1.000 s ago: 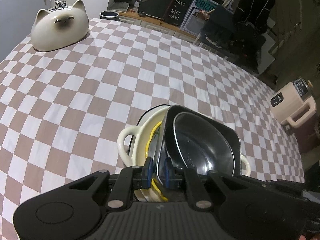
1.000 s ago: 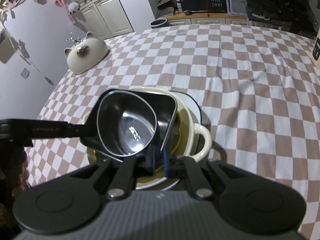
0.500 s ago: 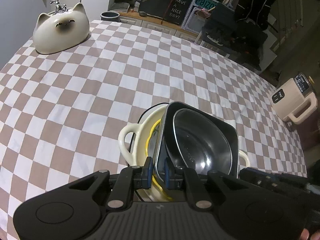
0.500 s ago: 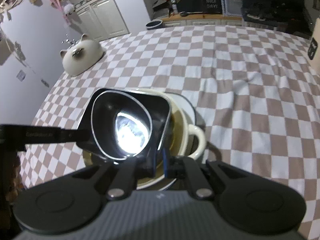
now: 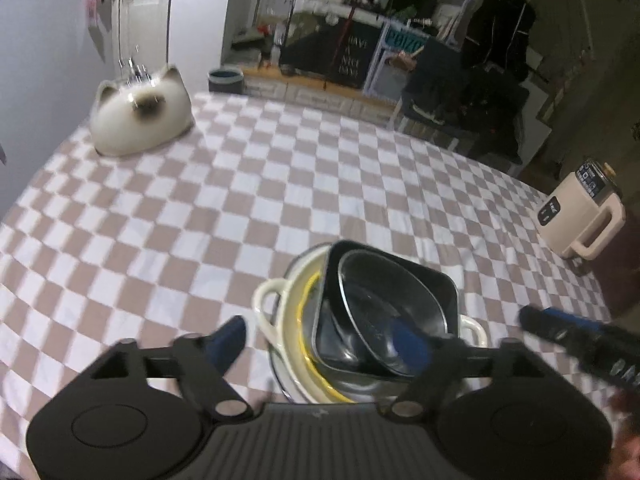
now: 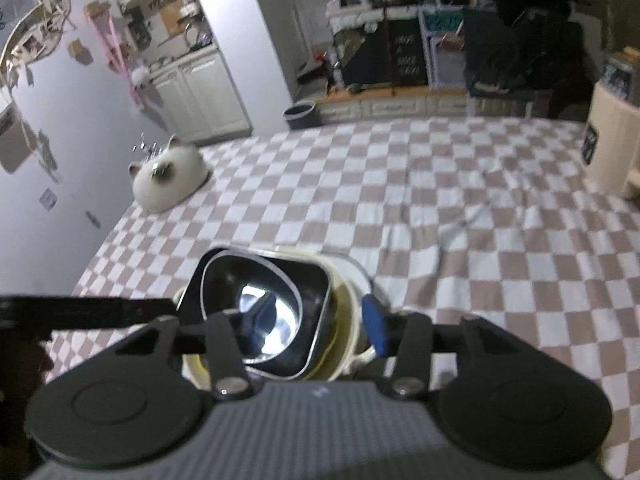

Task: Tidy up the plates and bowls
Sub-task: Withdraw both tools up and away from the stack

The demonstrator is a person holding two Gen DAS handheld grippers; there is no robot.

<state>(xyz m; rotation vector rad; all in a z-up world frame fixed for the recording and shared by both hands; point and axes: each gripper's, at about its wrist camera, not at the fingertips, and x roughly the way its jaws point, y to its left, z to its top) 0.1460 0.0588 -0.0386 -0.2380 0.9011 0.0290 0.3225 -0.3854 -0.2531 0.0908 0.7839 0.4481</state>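
Left gripper (image 5: pixel 320 340) — jaws spread wide, holding nothing. Its blue-padded fingertips (image 5: pixel 228 340) straddle the near side of the dish stack: one pad sits over the checkered cloth (image 5: pixel 280 184) just left of the stack, the other hangs above the inside of the black square bowl (image 5: pixel 424 280). Contact with the dishes cannot be told; the view is motion-blurred.

Right gripper (image 6: pixel 316 324) — also wide open and empty. One fingertip lies over the bright middle of the steel bowl (image 6: pixel 224 284), the other (image 6: pixel 375 330) just outside the stack's rim on its right. In the left wrist view, the right gripper's dark finger (image 5: pixel 576 340) shows at the right edge, just beside the stack.

Stack, bottom upward: a white plate (image 6: pixel 360 272) flat on the desk; a cream two-handled dish (image 5: pixel 268 300) on it; a yellow rim (image 5: pixel 306 320) showing inside the cream dish; the black square bowl nested within, tilted; the steel bowl (image 5: pixel 384 304) inside the black one.

Stack lies near the desk's front edge, directly ahead of both grippers.

Elsewhere: a cat-shaped ceramic dish (image 5: pixel 140 120) upside down at the far left corner, well apart from the stack; a beige appliance (image 5: pixel 580 216) at the far right.
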